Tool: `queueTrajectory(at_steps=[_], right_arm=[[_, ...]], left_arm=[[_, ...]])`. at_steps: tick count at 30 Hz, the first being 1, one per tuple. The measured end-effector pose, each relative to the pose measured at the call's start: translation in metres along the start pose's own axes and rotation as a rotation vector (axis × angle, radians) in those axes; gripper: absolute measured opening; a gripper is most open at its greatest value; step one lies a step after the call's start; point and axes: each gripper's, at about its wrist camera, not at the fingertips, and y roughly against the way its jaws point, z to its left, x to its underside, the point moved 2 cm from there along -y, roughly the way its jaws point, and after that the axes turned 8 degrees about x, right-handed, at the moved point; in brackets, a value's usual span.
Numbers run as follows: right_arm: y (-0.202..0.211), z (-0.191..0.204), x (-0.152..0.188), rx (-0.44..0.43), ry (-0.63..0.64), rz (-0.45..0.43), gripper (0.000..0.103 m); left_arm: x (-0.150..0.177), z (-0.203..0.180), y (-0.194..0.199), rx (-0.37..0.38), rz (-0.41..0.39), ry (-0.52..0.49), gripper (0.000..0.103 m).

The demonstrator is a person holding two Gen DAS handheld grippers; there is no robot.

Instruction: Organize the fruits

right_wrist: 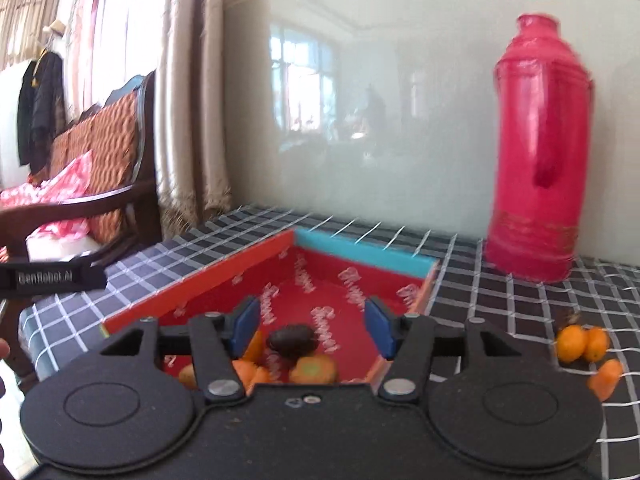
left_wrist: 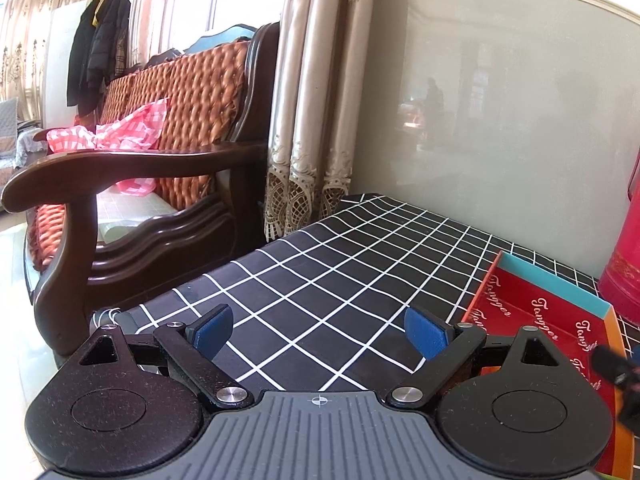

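A red box (right_wrist: 360, 252) with a teal far wall lies on the black checked tablecloth (right_wrist: 520, 308). It holds a dark fruit (right_wrist: 291, 340) and several orange fruits (right_wrist: 314, 369). My right gripper (right_wrist: 312, 312) hovers over the box's near end with its jaws open. The dark fruit lies between and below the pads without touching them. More orange fruits (right_wrist: 572, 343) sit on the cloth to the right of the box. My left gripper (left_wrist: 318, 320) stands wide open over bare cloth, left of the box (left_wrist: 536, 308), with nothing between its fingers.
A tall red thermos (right_wrist: 538, 160) stands at the back right against the glossy wall. A wooden armchair (left_wrist: 120, 168) with orange cushions sits off the table's left edge, beside a curtain (left_wrist: 312, 120). The cloth's left half (left_wrist: 340, 260) carries no objects.
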Motion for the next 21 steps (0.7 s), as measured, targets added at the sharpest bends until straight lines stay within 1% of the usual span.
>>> queueTrajectory(at_steps=[2,4,5,8,10,12,13,16,17,18,21], right_arm=[[0.006,-0.013,-0.003,0.042,-0.025,-0.022,0.065],[0.011,-0.025,-0.004,0.093,-0.044,-0.04,0.066],[0.013,-0.03,-0.005,0.125,-0.047,-0.046,0.067],[0.021,-0.047,-0.006,0.243,-0.051,-0.08,0.076],[0.026,-0.058,-0.005,0.325,-0.051,-0.094,0.078],[0.032,-0.071,-0.004,0.41,-0.057,-0.105,0.085],[0.035,-0.078,-0.003,0.448,-0.063,-0.109,0.086],[0.044,-0.1,0.0,0.567,-0.092,-0.11,0.088],[0.047,-0.108,0.002,0.607,-0.104,-0.109,0.091],[0.051,-0.117,0.004,0.649,-0.116,-0.106,0.093],[0.059,-0.141,0.009,0.779,-0.147,-0.088,0.096]], left_arm=[[0.0,-0.003,0.0,0.007,0.002,-0.002,0.092],[0.001,-0.009,0.001,0.015,-0.002,-0.012,0.092],[0.002,-0.013,0.002,0.02,-0.004,-0.02,0.092],[0.003,-0.025,0.005,0.037,-0.013,-0.043,0.092],[0.004,-0.034,0.008,0.052,-0.019,-0.06,0.092],[0.005,-0.044,0.01,0.07,-0.026,-0.078,0.092],[0.006,-0.049,0.012,0.079,-0.029,-0.087,0.092],[0.009,-0.068,0.017,0.119,-0.037,-0.115,0.092],[0.011,-0.076,0.019,0.136,-0.037,-0.126,0.092],[0.012,-0.084,0.021,0.155,-0.039,-0.14,0.092],[0.019,-0.113,0.029,0.218,-0.045,-0.19,0.092]])
